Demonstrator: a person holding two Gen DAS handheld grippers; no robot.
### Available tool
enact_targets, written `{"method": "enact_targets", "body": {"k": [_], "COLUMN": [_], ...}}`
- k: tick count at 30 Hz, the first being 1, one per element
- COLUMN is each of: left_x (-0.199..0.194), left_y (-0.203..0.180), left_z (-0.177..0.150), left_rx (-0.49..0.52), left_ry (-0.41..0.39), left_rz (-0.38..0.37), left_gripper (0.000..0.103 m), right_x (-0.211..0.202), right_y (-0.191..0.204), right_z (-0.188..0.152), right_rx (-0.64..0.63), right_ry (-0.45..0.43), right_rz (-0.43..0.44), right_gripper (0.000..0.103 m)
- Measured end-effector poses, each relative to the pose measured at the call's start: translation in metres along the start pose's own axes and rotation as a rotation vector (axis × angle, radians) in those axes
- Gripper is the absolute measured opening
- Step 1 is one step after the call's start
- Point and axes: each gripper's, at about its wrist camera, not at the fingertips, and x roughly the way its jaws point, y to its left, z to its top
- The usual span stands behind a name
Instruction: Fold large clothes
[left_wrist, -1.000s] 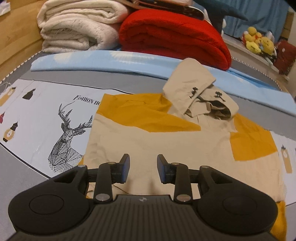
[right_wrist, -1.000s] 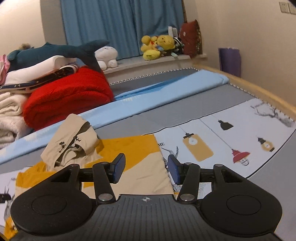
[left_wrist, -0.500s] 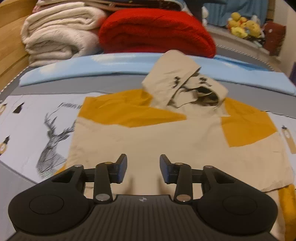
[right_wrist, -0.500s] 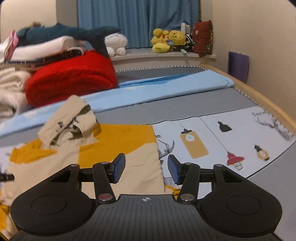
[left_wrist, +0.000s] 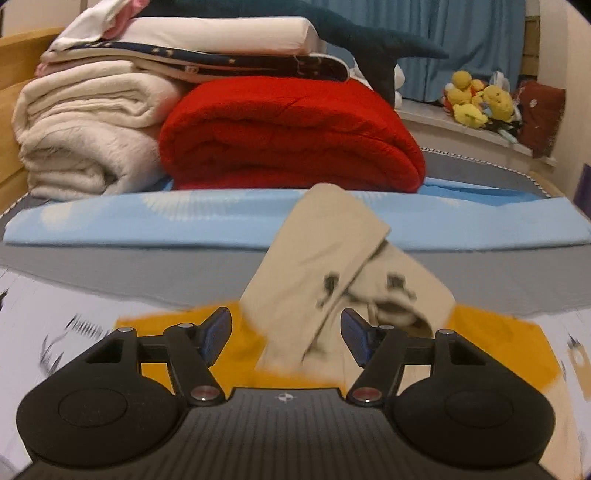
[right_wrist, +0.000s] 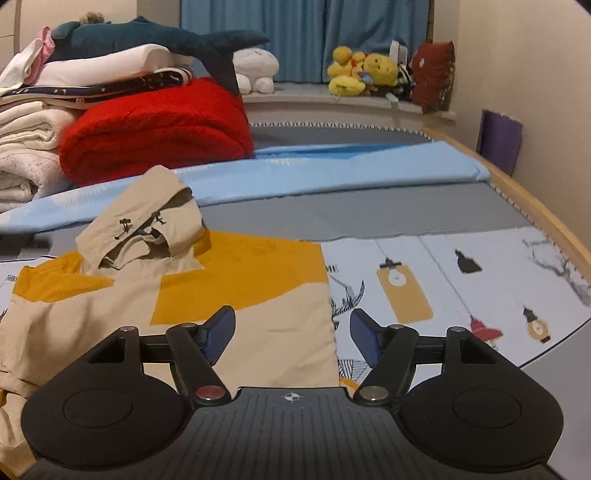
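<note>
A beige and mustard hooded jacket (right_wrist: 236, 317) lies flat on the printed bedsheet, its beige hood (right_wrist: 147, 218) crumpled at the far end. In the left wrist view the hood (left_wrist: 325, 258) fills the middle, blurred, just beyond my left gripper (left_wrist: 286, 332). That gripper's jaws are opening, and the hood's near edge shows in the gap between them; the pads do not press on it. My right gripper (right_wrist: 291, 332) hovers over the jacket's right edge, jaws opening, with nothing gripped between them.
Folded cream blankets (left_wrist: 85, 147) and a red blanket (left_wrist: 291, 136) are stacked at the bed's far end, with a plush shark (right_wrist: 159, 37) on top. A light blue sheet (right_wrist: 332, 170) lies across the bed. Soft toys (right_wrist: 365, 74) sit on the sill. The wooden bed frame (right_wrist: 546, 218) runs along the right.
My left gripper travelled forward over the jacket up to the hood and its jaws spread wider. My right gripper shifted slightly and its jaws widened too.
</note>
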Motion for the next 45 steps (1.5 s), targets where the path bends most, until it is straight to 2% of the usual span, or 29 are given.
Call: {"method": "enact_targets", "body": {"k": [6, 10, 15, 22, 23, 24, 25, 26, 27, 28, 30, 33, 35, 37, 39, 41, 43, 45], "left_x": [0.079, 0.119, 0.166, 0.208, 0.211, 0.214, 0.218, 0.220, 0.220, 0.215, 0.197, 0.148, 0.102, 0.046, -0.015, -0.078, -0.120, -0.144], "left_y": [-0.055, -0.088, -0.122, -0.148, -0.146, -0.146, -0.144, -0.142, -0.138, -0.134, -0.123, -0.096, -0.075, -0.052, -0.031, -0.006, 0.020, 0.049], "left_z": [0.041, 0.058, 0.069, 0.067, 0.067, 0.067, 0.068, 0.070, 0.072, 0.073, 0.079, 0.088, 0.083, 0.071, 0.045, 0.002, -0.047, -0.090], "left_rx": [-0.002, -0.004, -0.001, 0.118, 0.128, 0.140, 0.163, 0.186, 0.202, 0.211, 0.211, 0.188, 0.200, 0.209, 0.256, 0.311, 0.355, 0.352], "left_ry": [0.062, 0.056, 0.072, 0.109, 0.113, 0.117, 0.127, 0.136, 0.142, 0.141, 0.100, 0.021, -0.032, -0.084, -0.146, -0.183, -0.142, -0.044], "left_rz": [0.007, 0.009, 0.044, 0.113, 0.120, 0.123, 0.130, 0.135, 0.139, 0.137, 0.126, 0.065, 0.008, -0.059, -0.133, -0.197, -0.209, -0.185], "left_gripper": [0.073, 0.081, 0.082, 0.080, 0.077, 0.064, 0.042, 0.030, 0.009, 0.000, 0.000, 0.000, 0.000, 0.000, 0.000, 0.000, 0.000, 0.000], "right_x": [0.010, 0.017, 0.020, 0.026, 0.026, 0.026, 0.026, 0.026, 0.026, 0.026, 0.023, 0.018, 0.013, 0.006, -0.001, -0.008, -0.011, -0.012], "right_y": [-0.009, -0.014, -0.017, -0.025, -0.026, -0.027, -0.027, -0.028, -0.029, -0.029, -0.030, -0.034, -0.038, -0.043, -0.047, -0.050, -0.052, -0.053], "right_z": [0.002, 0.002, 0.003, 0.003, 0.004, 0.004, 0.003, 0.003, 0.004, 0.004, 0.006, 0.010, 0.014, 0.017, 0.019, 0.019, 0.017, 0.017], "right_rx": [0.000, 0.005, 0.004, 0.010, 0.012, 0.012, 0.012, 0.013, 0.015, 0.018, 0.023, 0.044, 0.070, 0.109, 0.140, 0.161, 0.184, 0.226], "right_ry": [0.027, 0.044, 0.052, 0.073, 0.072, 0.073, 0.074, 0.076, 0.076, 0.075, 0.068, 0.049, 0.026, -0.008, -0.041, -0.075, -0.097, -0.106], "right_rz": [-0.021, -0.033, -0.017, -0.009, -0.009, -0.009, -0.008, -0.008, -0.008, -0.008, -0.007, 0.000, 0.006, 0.012, 0.021, 0.022, 0.032, 0.050], "right_gripper": [0.071, 0.071, 0.071, 0.070, 0.070, 0.070, 0.069, 0.069, 0.068, 0.068, 0.063, 0.050, 0.030, 0.017, 0.012, 0.012, 0.012, 0.013]}}
